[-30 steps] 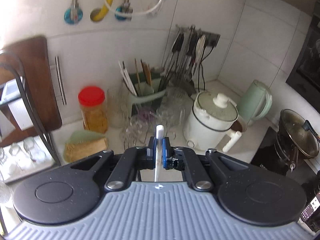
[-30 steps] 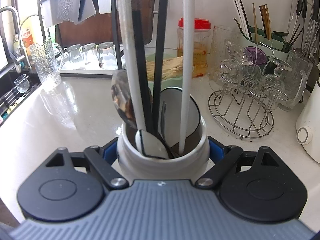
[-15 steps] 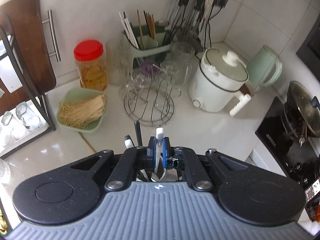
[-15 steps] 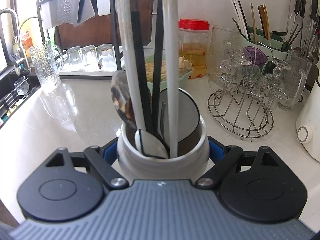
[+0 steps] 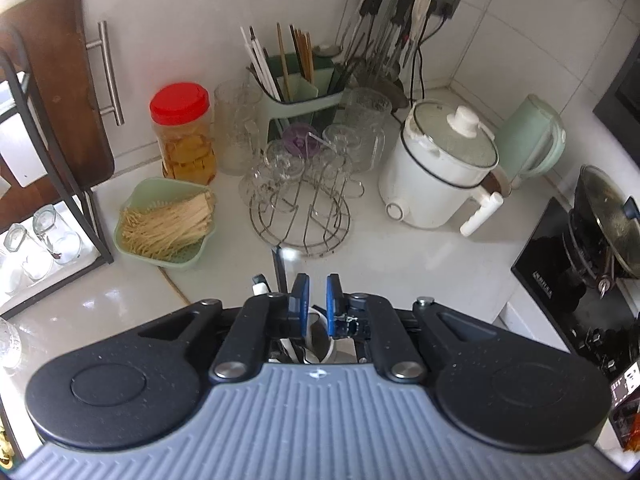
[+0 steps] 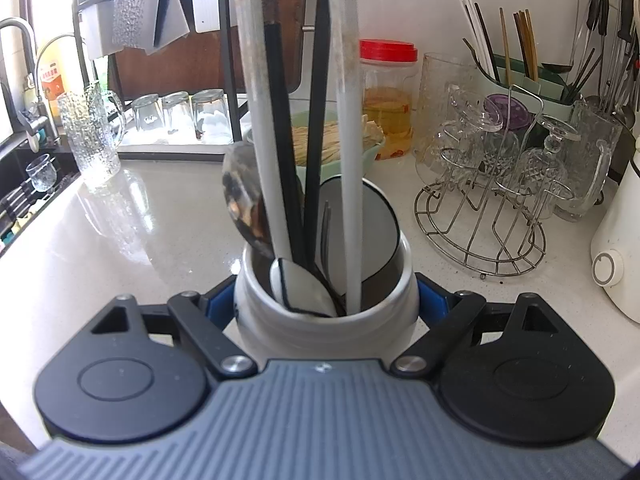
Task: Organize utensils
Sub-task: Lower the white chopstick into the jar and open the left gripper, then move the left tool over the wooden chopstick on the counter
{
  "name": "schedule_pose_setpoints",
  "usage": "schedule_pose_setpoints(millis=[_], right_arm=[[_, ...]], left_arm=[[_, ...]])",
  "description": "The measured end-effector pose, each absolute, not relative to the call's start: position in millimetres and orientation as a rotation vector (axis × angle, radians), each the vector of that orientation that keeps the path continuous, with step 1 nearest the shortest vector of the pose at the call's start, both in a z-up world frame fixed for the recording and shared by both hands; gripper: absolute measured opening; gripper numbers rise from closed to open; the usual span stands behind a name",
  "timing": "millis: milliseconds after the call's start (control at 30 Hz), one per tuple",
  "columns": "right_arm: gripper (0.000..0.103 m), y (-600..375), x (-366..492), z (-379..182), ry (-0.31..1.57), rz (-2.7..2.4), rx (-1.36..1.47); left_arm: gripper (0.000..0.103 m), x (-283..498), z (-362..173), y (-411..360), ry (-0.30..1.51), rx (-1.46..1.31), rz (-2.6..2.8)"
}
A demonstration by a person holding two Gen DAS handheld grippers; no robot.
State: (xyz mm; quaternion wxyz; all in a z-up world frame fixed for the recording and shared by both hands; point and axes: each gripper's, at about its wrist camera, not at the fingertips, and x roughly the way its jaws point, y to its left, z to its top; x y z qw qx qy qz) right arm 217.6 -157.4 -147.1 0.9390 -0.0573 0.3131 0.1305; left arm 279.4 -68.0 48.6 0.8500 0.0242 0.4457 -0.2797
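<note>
Left tongs (image 5: 317, 299) parted, seemingly empty; right tongs (image 6: 326, 304) clamped wide.

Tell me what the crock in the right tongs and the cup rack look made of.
Utensil crock: probably glazed white ceramic, with a thick rounded rim and soft gloss; its inner liner looks like brushed metal. Cup rack: bare steel wire, thin, shiny and bent into loops.

White tiled wall (image 5: 500, 40), pale stone countertop (image 6: 140, 240) — daylight from window (image 6: 12, 60) at sink side.
</note>
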Motion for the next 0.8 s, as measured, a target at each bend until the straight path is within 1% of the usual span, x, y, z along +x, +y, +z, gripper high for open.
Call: schedule_pose_setpoints(millis=[33,67,100,167,300,433,567,667,800], right_arm=[[0.090,-157,217,-147,0.639,0.266,-0.118],[0.090,-157,217,-147,0.640,0.264,-0.118],[0.090,-157,217,-147,0.642,0.261,-0.117],[0.090,-156,217,-147,0.644,0.258,-0.118],[0.090,-156,216,-146,0.643,0.251,-0.119],[0.090,-157,214,-146,0.643,0.243,-0.116],[0.090,-159,212,-146,0.645,0.234,-0.114],[0.090,-160,209,-146,0.649,0.229,-0.117],[0.090,-160,211,-144,0.672,0.221,-0.116]], left_arm=[[0.019,279,51,-65,0.931,0.042,-0.589],[0.028,277,55,-62,0.919,0.033,-0.586],[0.033,275,59,-59,0.904,0.026,-0.582],[0.035,272,66,-51,0.875,0.008,-0.571],[0.043,269,76,-28,0.828,-0.045,-0.526],[0.043,270,72,-2,0.802,-0.094,-0.455],[0.043,278,56,29,0.832,-0.186,-0.394],[0.043,286,37,47,0.862,-0.225,-0.338],[0.043,305,-6,65,0.936,-0.276,-0.283]])
